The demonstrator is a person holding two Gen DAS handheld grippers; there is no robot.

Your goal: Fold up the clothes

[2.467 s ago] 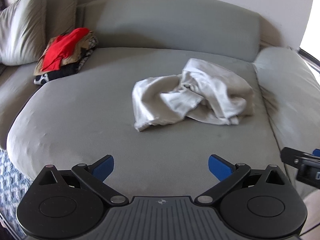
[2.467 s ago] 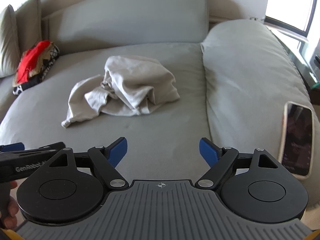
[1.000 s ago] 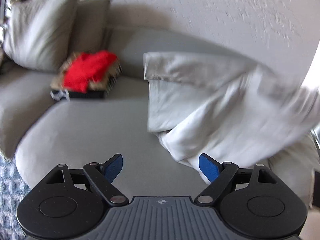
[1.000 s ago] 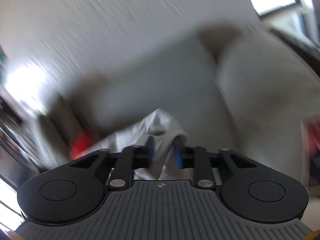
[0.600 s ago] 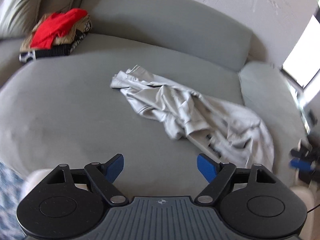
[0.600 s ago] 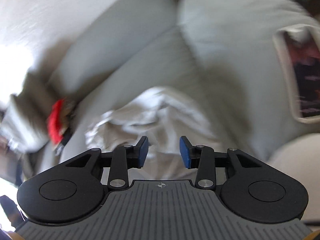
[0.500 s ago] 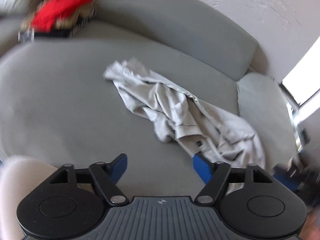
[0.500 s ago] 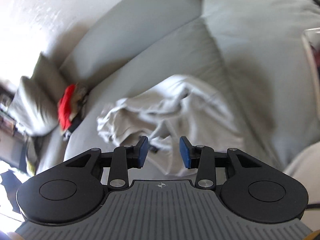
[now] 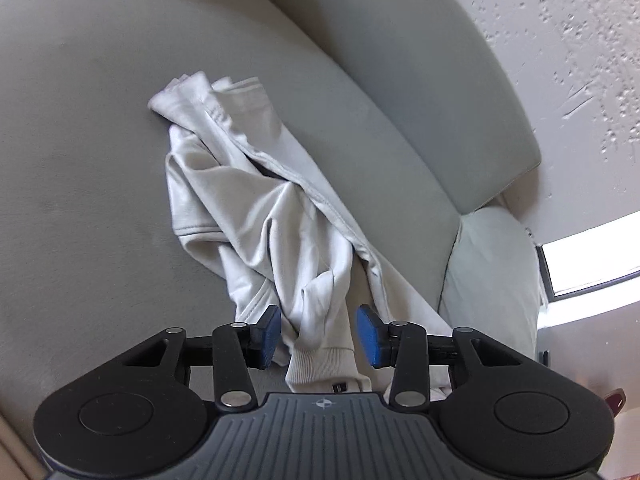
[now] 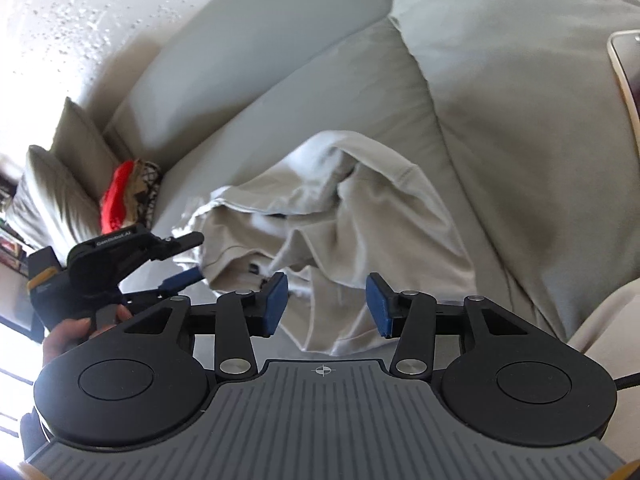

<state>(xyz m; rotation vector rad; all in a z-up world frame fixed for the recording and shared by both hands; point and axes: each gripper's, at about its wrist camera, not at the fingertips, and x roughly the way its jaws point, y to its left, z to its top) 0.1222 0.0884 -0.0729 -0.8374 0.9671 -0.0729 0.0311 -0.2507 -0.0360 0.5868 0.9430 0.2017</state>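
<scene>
Garment point(image 9: 256, 216): pale sweatshirt, crumpled on the grey sofa seat point(image 9: 80, 140)
Risk: gripping several bunched layers together would likely lift a tangle, not one edge
Left gripper point(image 9: 318, 336): jaws apart, ribbed cuff point(image 9: 320, 368) between them, nothing held
Right gripper point(image 10: 326, 304): jaws apart, empty, over the near hem

A crumpled pale grey garment point(image 9: 256, 216) lies on the seat of a grey sofa point(image 9: 80, 152), stretched in a loose band from the middle of the seat down to the left gripper point(image 9: 320, 336). Its ribbed cuff point(image 9: 320, 368) sits between the blue-padded fingers point(image 9: 268, 336), which stand apart on either side without pressing it. Behind the seat runs the sofa's back cushion point(image 9: 400, 80), with a textured white wall point(image 9: 560, 40) above and a bright window point(image 9: 592, 264) at the right edge.
</scene>
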